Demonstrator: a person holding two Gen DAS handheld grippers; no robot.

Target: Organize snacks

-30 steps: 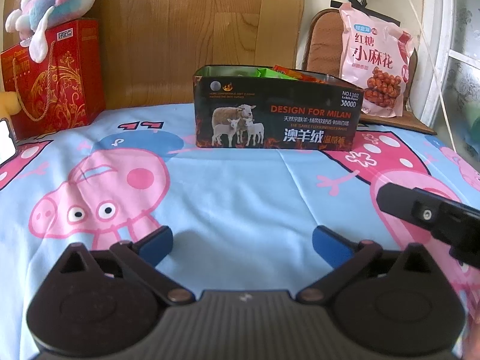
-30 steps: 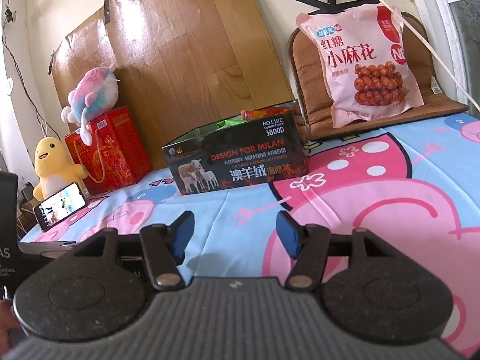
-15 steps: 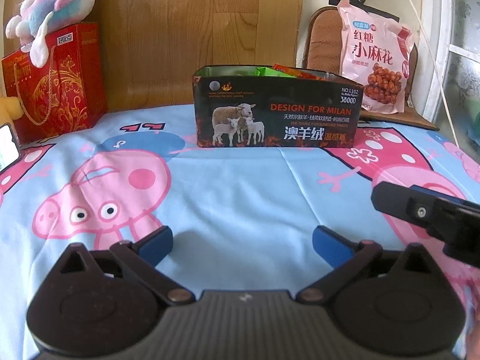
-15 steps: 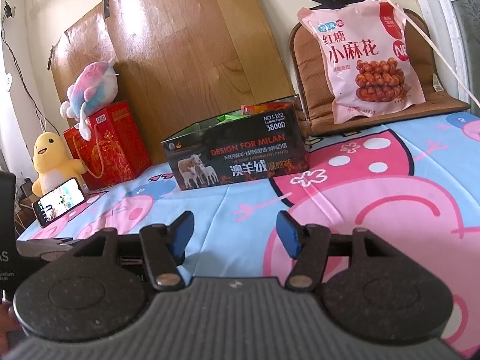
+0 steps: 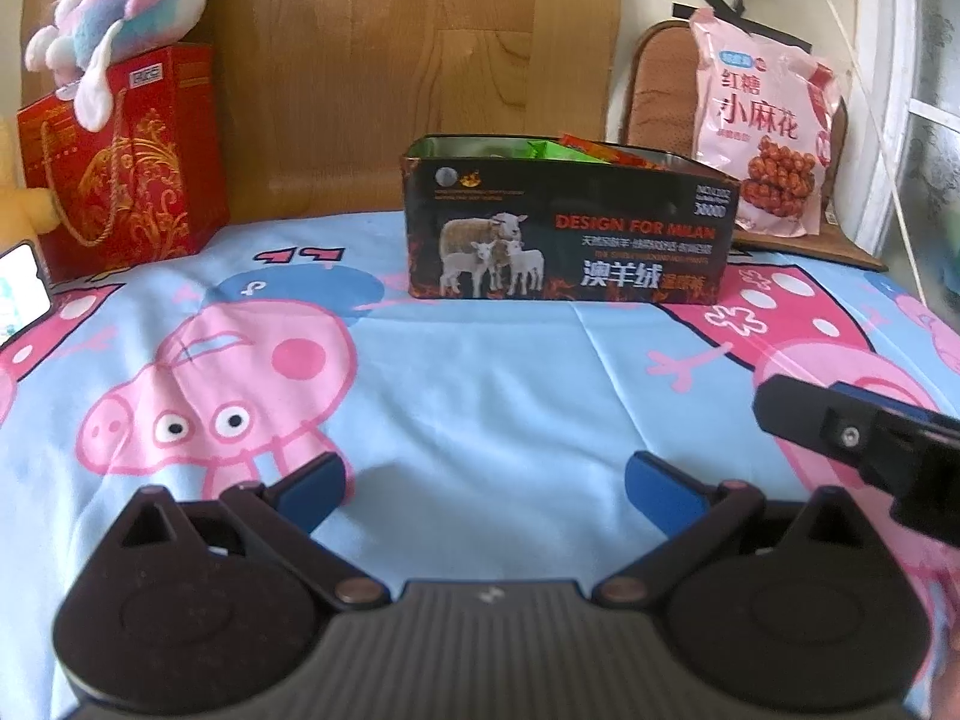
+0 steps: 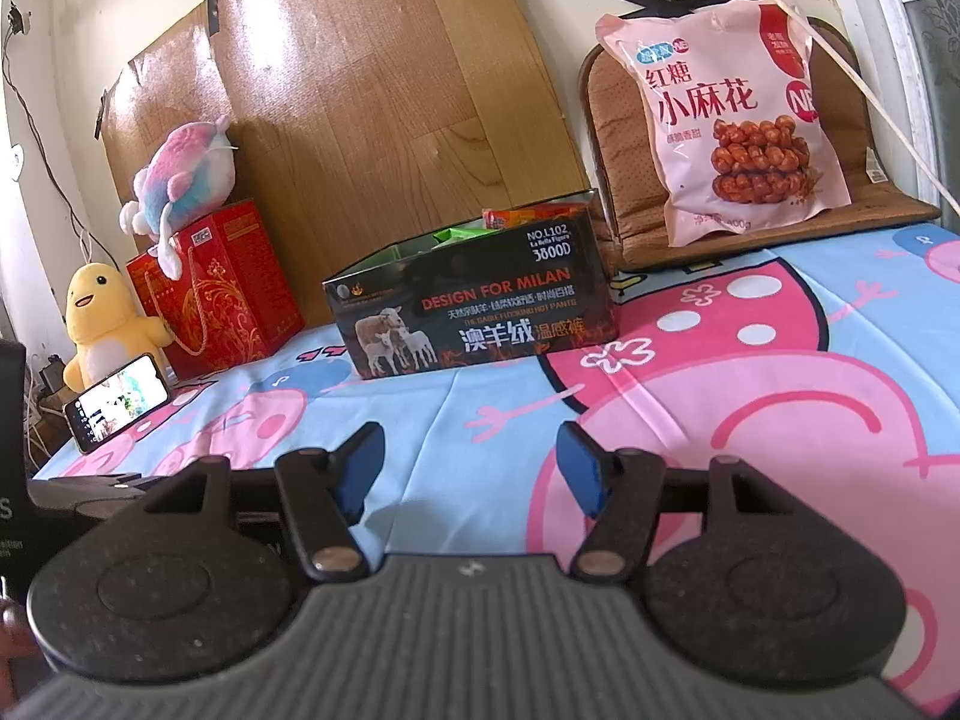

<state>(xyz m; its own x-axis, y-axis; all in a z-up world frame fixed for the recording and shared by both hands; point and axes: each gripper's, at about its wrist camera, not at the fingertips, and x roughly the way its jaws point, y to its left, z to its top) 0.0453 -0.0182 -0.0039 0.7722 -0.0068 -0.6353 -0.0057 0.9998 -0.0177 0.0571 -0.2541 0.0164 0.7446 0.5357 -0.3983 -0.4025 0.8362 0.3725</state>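
A black open box (image 5: 567, 228) (image 6: 474, 306) printed with sheep stands on the cartoon bedsheet, with green and orange snack packets poking out of its top. Behind it to the right, a large pink snack bag (image 5: 765, 126) (image 6: 732, 120) leans upright on a brown cushion. My left gripper (image 5: 483, 489) hovers over the sheet well in front of the box, open and empty. My right gripper (image 6: 471, 468) is likewise open with nothing between its blue pads; one of its fingers (image 5: 852, 426) shows at the right edge of the left wrist view.
A red gift bag (image 5: 120, 162) (image 6: 219, 288) with a plush toy (image 5: 120, 0) on top stands at the back left. A yellow duck plush (image 6: 102, 324) and a lit phone (image 6: 117, 402) sit further left. A wooden board leans on the wall behind.
Both views drifted slightly; the box and bag stay put. Both grippers remain open and empty.
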